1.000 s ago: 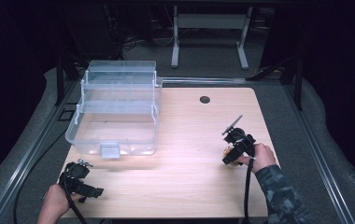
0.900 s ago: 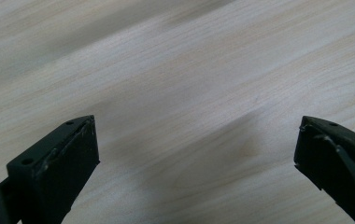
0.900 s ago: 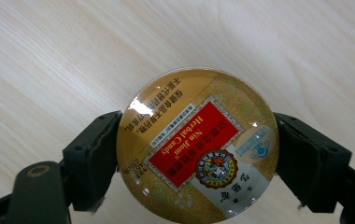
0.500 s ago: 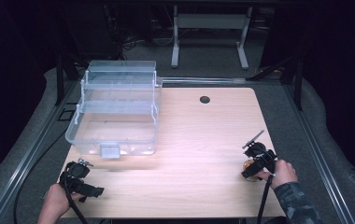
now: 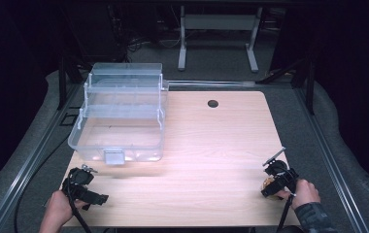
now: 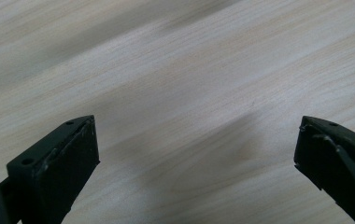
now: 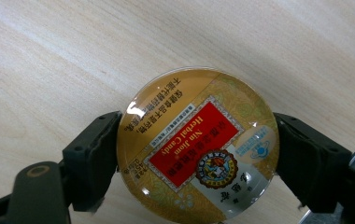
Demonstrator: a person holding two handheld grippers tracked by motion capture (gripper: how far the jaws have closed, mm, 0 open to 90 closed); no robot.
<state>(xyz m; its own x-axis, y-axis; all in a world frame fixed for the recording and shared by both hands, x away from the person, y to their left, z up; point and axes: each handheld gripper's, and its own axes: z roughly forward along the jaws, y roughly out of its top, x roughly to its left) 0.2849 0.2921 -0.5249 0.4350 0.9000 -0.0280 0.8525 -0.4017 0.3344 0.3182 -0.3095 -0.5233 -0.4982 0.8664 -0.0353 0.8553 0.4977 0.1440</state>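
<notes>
A round gold candy tin (image 7: 198,144) with a red label sits between the two black jaws of my right gripper (image 7: 197,156), which press on its rim from both sides. In the high view that gripper (image 5: 272,183) hovers near the table's front right corner, and the tin (image 5: 268,183) peeks out as a small golden patch. My left gripper (image 5: 88,191) rests near the front left corner. Its jaws (image 6: 194,154) stand wide apart over bare wood with nothing between them.
A clear plastic tiered box (image 5: 119,119) stands open at the back left of the wooden table (image 5: 207,145). A dark cable hole (image 5: 213,103) lies near the far edge. Metal rails run along both sides of the table.
My right gripper, with the tin in it, has moved toward the table's front right corner and lower. The left gripper has stayed where it was.
</notes>
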